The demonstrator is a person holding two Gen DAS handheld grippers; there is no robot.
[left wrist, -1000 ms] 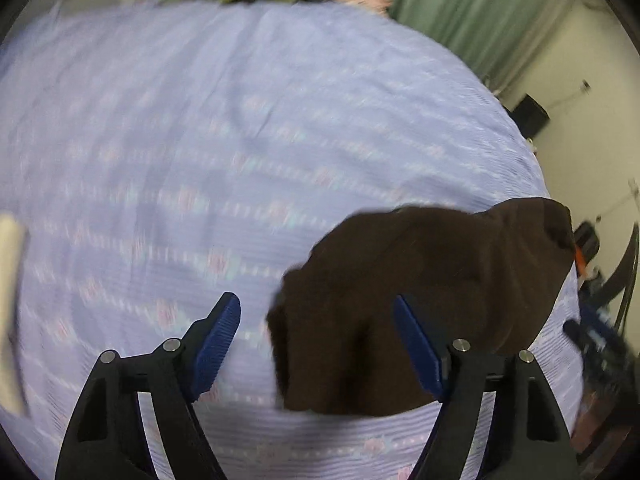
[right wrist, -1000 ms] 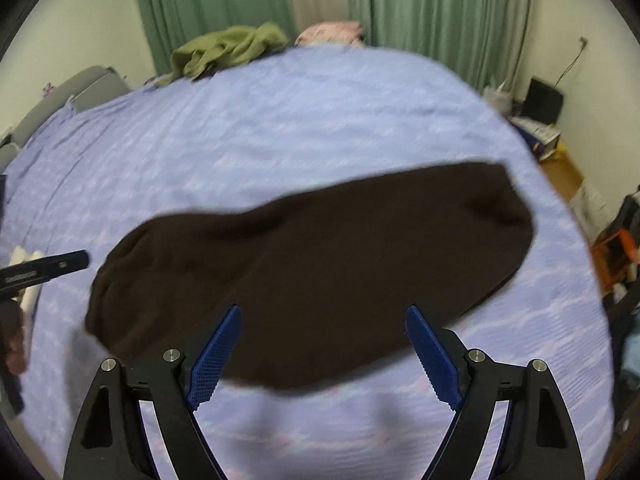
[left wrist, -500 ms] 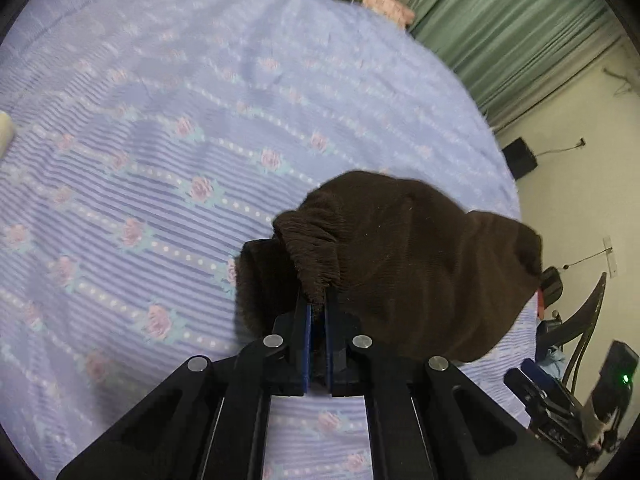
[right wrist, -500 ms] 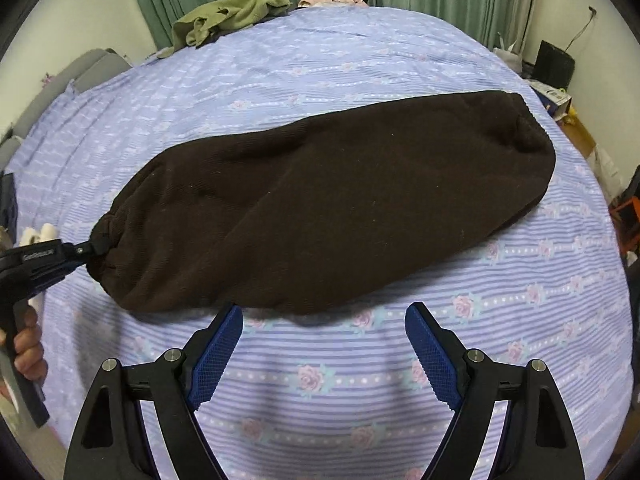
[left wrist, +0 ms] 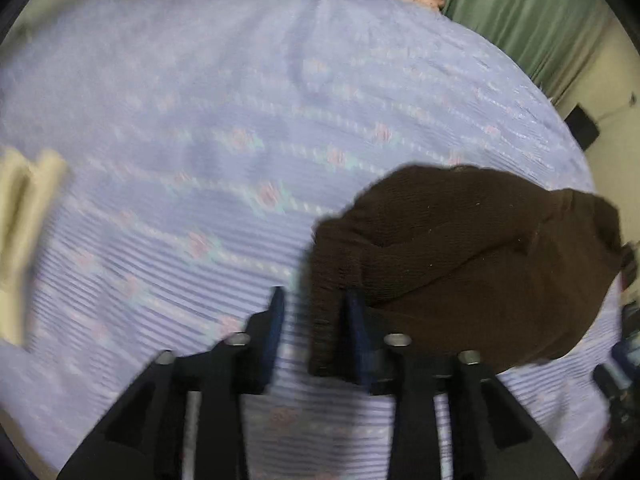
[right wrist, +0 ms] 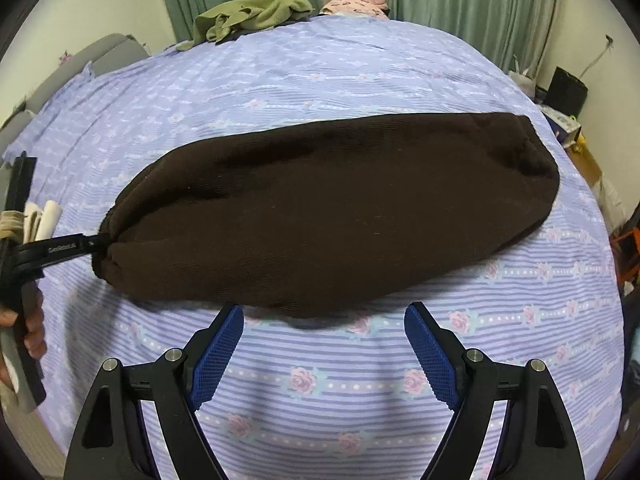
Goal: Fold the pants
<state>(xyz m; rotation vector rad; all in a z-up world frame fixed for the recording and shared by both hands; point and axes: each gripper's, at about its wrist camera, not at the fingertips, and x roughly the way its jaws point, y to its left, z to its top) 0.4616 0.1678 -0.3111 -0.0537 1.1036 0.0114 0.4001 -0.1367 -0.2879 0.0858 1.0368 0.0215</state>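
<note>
The pants [right wrist: 332,216] lie as one long brown bundle across the middle of the bed [right wrist: 360,64], their gathered end toward the bed's left edge and the other end close to its right edge.

The left tongs [left wrist: 312,316] have just been opening. In the left wrist view their jaws stand partly apart, with the ribbed end of the pants between them. That fabric lies against the right pad, but a clear gap shows at the left pad, so they are not pinching it. The view is blurred, so the contact is hard to judge finely. The right tongs [right wrist: 324,344] are spread wide and empty, poised just short of the near long edge of the pants.

The main risk, as I judge it, is at the left end. If the left tongs pull away while the cloth clings to the right pad, the end could drag sideways and bunch. If they close again off-centre, they may catch one layer only, and lifting would then peel the bundle open.

The right tongs could pinch the bedsheet along with the pants, since the edge lies flat on it.

The far right end is near the bed's edge, so a hard tug that way could slide it off.
</note>
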